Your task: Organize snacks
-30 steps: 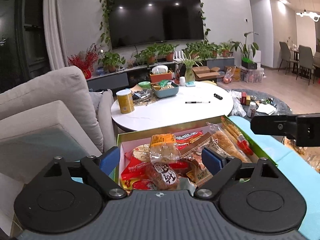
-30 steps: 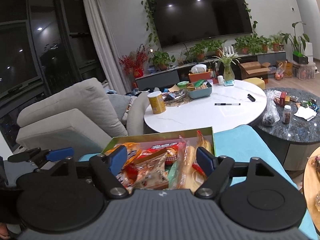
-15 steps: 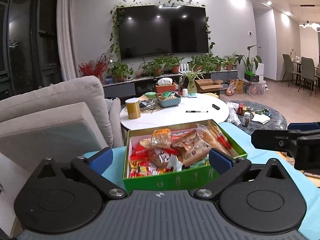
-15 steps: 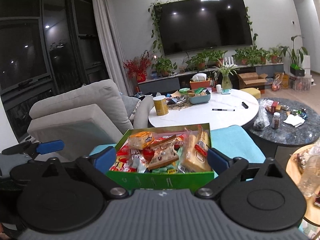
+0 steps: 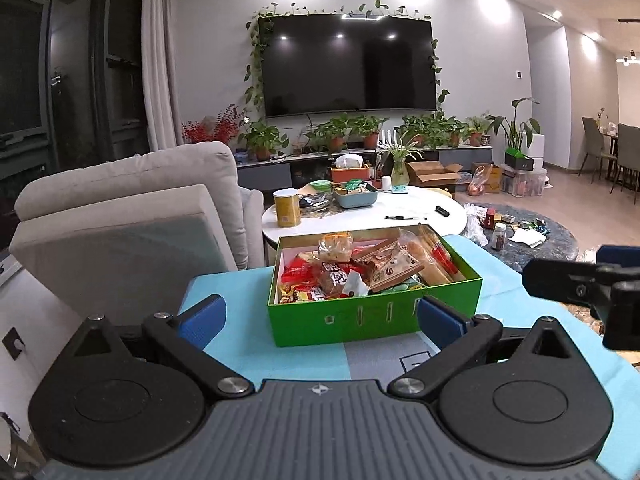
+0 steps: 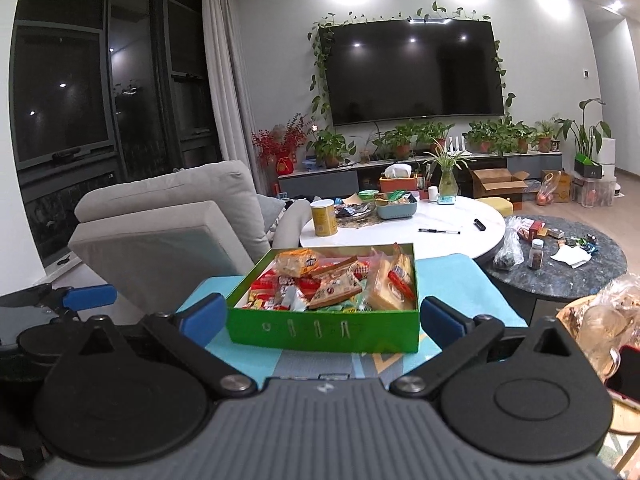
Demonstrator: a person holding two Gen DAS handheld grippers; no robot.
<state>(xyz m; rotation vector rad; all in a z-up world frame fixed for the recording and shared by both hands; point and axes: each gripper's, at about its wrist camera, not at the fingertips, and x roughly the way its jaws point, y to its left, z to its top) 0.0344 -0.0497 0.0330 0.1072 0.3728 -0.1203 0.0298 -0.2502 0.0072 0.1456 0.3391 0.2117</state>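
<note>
Centre frame on the blue bench (image 5: 240, 356), green box (image 5: 374, 320) sits full of snacks (image 5: 360, 270); sorting looks done. Both grippers' fingers (image 5: 202, 320) spread, grasping nothing.

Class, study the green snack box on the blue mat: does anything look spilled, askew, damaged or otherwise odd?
Nothing has spilled or looks damaged. The green snack box sits flat on the blue mat, every packet inside its walls. The packets are heaped loosely at mixed angles, and the long bread packs stand tilted against the right wall rather than in rows.
</note>
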